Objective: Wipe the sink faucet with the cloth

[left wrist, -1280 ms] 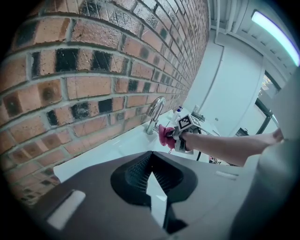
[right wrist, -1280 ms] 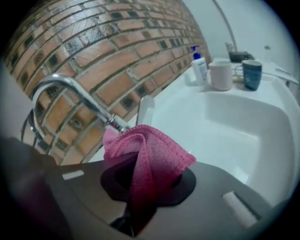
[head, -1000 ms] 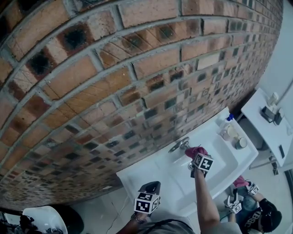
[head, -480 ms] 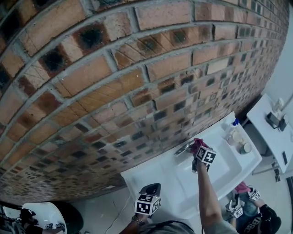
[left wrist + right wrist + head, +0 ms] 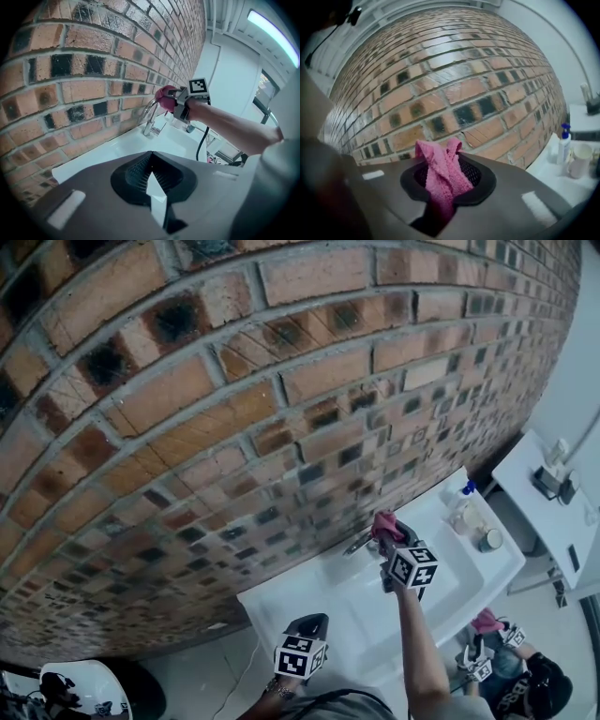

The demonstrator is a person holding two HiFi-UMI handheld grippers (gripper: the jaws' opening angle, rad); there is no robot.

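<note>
The chrome faucet [image 5: 361,542] rises from the back of the white sink [image 5: 309,601] against the brick wall. My right gripper [image 5: 387,532] is shut on a pink cloth [image 5: 383,523] and holds it at the top of the faucet's curved spout. In the left gripper view the cloth [image 5: 165,95] sits on the bend of the faucet [image 5: 150,118], with the right gripper [image 5: 174,99] behind it. The right gripper view shows the cloth [image 5: 442,174] bunched between the jaws of my right gripper [image 5: 443,185]; the faucet is hidden there. My left gripper [image 5: 307,626] hangs shut and empty at the sink's near left corner.
A pump bottle [image 5: 466,491] and cups [image 5: 489,538] stand on the sink's right end, the bottle [image 5: 564,140] and mug [image 5: 580,161] also in the right gripper view. A white counter [image 5: 525,484] lies further right. Another person [image 5: 525,681] crouches below right. The brick wall [image 5: 234,409] is close behind.
My right gripper has carried the pink cloth up and toward the wall, from over the basin beside the spout to the top of the faucet. The left gripper has stayed put.
</note>
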